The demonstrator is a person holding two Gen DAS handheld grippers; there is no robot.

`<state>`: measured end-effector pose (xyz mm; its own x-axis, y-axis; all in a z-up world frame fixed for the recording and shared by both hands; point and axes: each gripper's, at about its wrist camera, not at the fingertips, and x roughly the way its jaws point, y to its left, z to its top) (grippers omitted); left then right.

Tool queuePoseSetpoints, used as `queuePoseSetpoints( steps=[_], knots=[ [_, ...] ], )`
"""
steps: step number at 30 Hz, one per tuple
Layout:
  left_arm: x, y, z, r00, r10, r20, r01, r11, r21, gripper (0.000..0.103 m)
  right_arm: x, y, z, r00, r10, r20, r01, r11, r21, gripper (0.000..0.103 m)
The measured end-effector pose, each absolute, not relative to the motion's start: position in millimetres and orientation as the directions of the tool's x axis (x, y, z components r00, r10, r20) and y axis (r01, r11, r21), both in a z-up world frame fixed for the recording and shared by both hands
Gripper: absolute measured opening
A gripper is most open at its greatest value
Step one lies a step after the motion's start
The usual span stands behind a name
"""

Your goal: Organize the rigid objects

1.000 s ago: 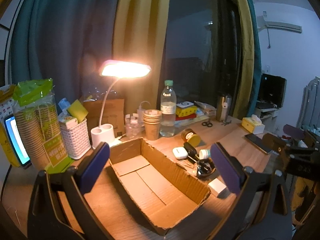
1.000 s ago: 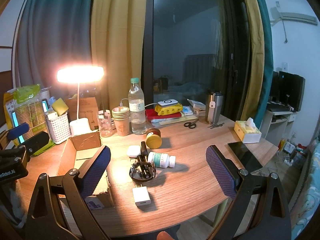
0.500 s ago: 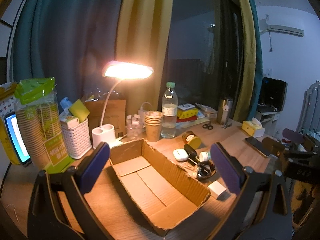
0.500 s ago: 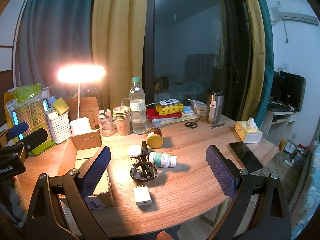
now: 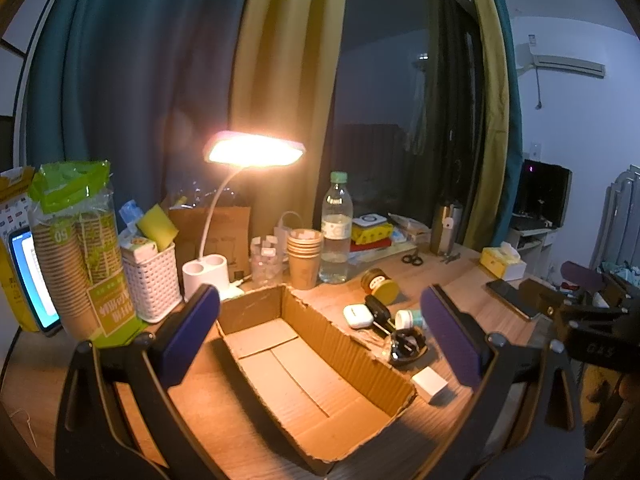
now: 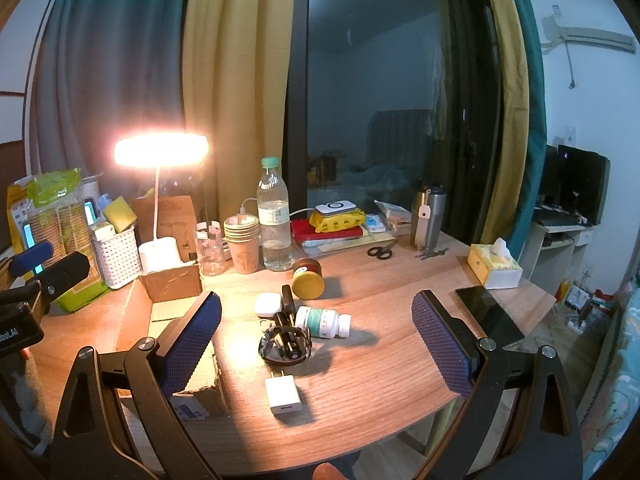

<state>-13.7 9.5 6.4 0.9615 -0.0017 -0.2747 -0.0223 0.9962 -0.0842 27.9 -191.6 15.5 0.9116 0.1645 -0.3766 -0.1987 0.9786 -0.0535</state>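
Broadly, a wooden desk (image 6: 400,360) lit by a glowing white desk lamp (image 6: 160,152) carries everything. On its left part lies an open, shallow brown cardboard box (image 5: 304,364), with nothing inside it. The left gripper (image 5: 320,336) hovers above that box, jaws wide apart and holding nothing. The right gripper (image 6: 316,344) hangs over the loose items just right of the box, its jaws likewise spread and holding nothing. Among those items lie a white pill bottle with a green label (image 6: 322,322) on its side, a yellow-lidded round jar (image 6: 307,279) tipped over, a black round wire-rimmed object (image 6: 285,346), a white plug-in charger cube (image 6: 282,396) nearest the desk edge, and a small white rounded case (image 6: 268,305).
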Motion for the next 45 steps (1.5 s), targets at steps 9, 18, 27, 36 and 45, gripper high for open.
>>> queuePoseSetpoints(
  steps=[9,18,27,36,45],
  knots=[
    [-14,9,9,0.965,-0.004,-0.264,-0.018,0.996,-0.084,0.101,28,-192,16,0.911,0.165,-0.377,-0.199,0.978,-0.054,0.098],
    [-15,8,9,0.965,-0.003,-0.26,-0.019,0.996,-0.083,0.101,28,-191,16,0.911,0.165,-0.377,-0.2,0.978,-0.055,0.098],
    [-17,10,11,0.967,-0.004,-0.255,-0.016,0.997,-0.078,0.101,28,-192,16,0.911,0.166,-0.377,-0.2,0.978,-0.053,0.098],
    [-13,16,0,0.957,0.008,-0.29,-0.029,0.997,-0.069,0.101,35,-188,10,0.898,0.181,-0.401,-0.219,0.975,-0.049,0.098],
    [15,39,-45,0.894,0.031,-0.446,-0.077,0.994,-0.084,0.101,63,-177,-23,0.854,0.19,-0.484,-0.243,0.969,-0.049,0.098]
  ],
)
